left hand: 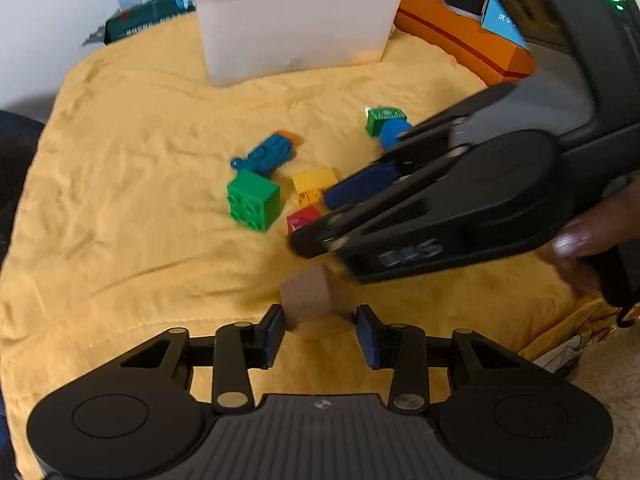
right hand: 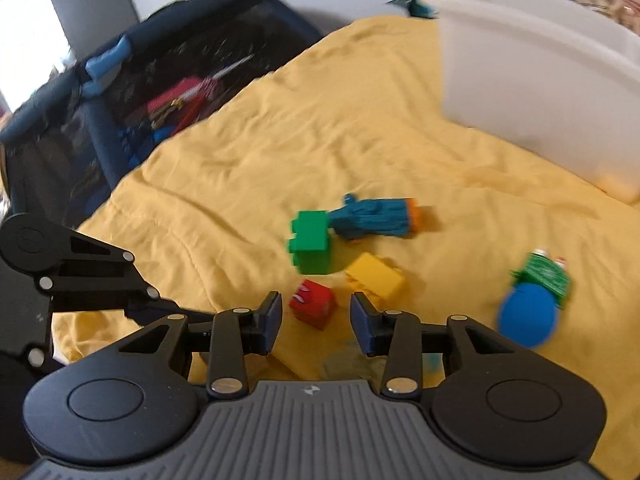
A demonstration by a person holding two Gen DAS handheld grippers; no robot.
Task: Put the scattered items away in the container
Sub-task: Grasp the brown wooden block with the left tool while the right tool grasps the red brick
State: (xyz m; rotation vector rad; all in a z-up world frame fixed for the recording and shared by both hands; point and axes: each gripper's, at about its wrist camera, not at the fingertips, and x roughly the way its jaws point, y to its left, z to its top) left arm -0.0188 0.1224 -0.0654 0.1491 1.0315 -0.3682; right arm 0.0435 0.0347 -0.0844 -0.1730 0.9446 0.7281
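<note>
Toys lie scattered on a yellow cloth: a green brick, a teal toy with an orange end, a yellow brick, a red block and a green-and-blue toy. A white plastic bin stands at the back. My left gripper is open around a tan block, its left pad close to the block. My right gripper is open, just short of the red block. The right gripper also shows in the left wrist view, reaching in from the right.
An orange box and other clutter sit behind the bin. A dark mesh playpen wall stands off the cloth's left edge. The cloth's right edge drops to a pale rug.
</note>
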